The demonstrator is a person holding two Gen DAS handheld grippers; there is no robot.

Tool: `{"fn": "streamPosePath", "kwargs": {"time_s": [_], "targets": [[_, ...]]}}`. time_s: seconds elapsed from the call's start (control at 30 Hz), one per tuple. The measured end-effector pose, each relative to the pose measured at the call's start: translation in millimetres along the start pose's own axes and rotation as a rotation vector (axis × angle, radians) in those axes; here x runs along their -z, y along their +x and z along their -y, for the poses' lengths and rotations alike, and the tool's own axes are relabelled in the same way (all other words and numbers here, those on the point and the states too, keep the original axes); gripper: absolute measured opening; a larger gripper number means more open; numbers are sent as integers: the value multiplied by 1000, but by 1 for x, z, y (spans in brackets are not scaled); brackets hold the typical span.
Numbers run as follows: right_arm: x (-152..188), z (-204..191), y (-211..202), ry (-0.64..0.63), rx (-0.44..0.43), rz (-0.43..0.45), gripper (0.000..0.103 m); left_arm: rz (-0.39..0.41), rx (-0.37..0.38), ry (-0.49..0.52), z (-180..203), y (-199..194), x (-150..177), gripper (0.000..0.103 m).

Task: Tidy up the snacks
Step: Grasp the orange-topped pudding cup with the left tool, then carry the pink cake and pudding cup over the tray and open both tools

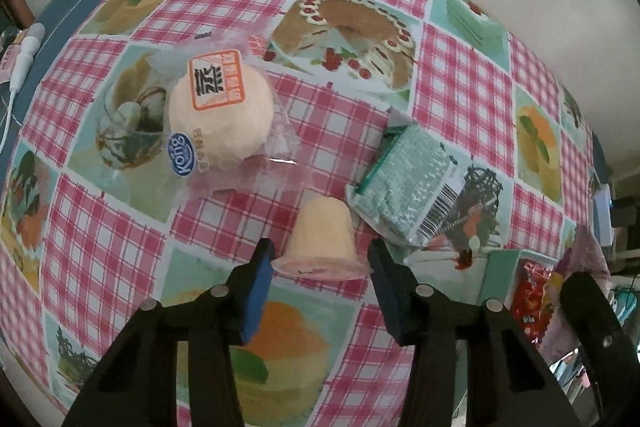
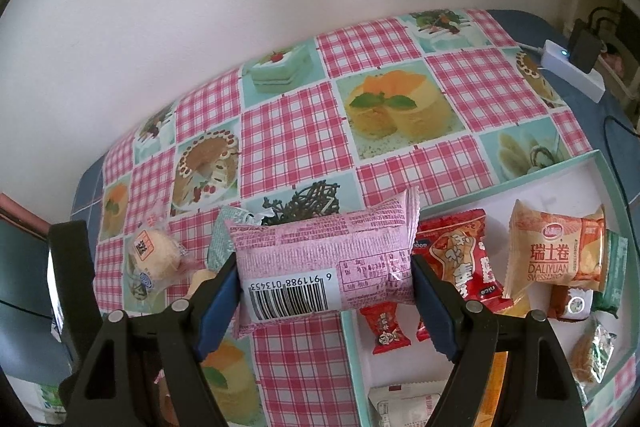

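Note:
A peach jelly cup (image 1: pixel 322 227) stands upside down on the checked tablecloth (image 1: pixel 100 227). My left gripper (image 1: pixel 320 259) is down over it, and both blue pads touch the cup's rim. Further off lie a wrapped round steamed cake (image 1: pixel 220 119) and a green packet (image 1: pixel 408 183). My right gripper (image 2: pixel 324 267) is shut on a pink packet (image 2: pixel 320 251), gripped end to end and held above the table beside the teal-rimmed tray (image 2: pixel 560 167). The cake (image 2: pixel 156 259) and the green packet (image 2: pixel 222 231) lie behind it to the left.
The tray holds several snacks: a red packet (image 2: pixel 460 255), an orange Swiss roll packet (image 2: pixel 556 251), a small red candy (image 2: pixel 384 323). A white power strip (image 2: pixel 576 71) sits at the far right corner. A wall runs along the table's far edge.

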State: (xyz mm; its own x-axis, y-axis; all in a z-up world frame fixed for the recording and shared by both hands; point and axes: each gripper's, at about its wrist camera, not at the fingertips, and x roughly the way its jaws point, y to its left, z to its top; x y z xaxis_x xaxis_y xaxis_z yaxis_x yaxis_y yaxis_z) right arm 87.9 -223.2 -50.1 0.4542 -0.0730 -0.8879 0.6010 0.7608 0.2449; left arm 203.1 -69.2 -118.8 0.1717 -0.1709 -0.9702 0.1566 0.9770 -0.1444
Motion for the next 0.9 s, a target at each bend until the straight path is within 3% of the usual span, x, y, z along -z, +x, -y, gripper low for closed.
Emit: {"fn": "streamPosePath", "kwargs": {"time_s": [0.17, 0.47, 0.7, 0.9], "targets": [[0, 3, -3, 10, 0, 0, 83, 1, 11, 16, 5, -5, 7, 49], [3, 18, -23, 30, 17, 10, 83, 48, 14, 55, 26, -53, 19, 49], [6, 45, -43, 74, 54, 13, 83, 99, 32, 137, 54, -94, 47, 49], [8, 68, -57, 118, 75, 18, 83, 127, 44, 211, 74, -96, 55, 49]]}}
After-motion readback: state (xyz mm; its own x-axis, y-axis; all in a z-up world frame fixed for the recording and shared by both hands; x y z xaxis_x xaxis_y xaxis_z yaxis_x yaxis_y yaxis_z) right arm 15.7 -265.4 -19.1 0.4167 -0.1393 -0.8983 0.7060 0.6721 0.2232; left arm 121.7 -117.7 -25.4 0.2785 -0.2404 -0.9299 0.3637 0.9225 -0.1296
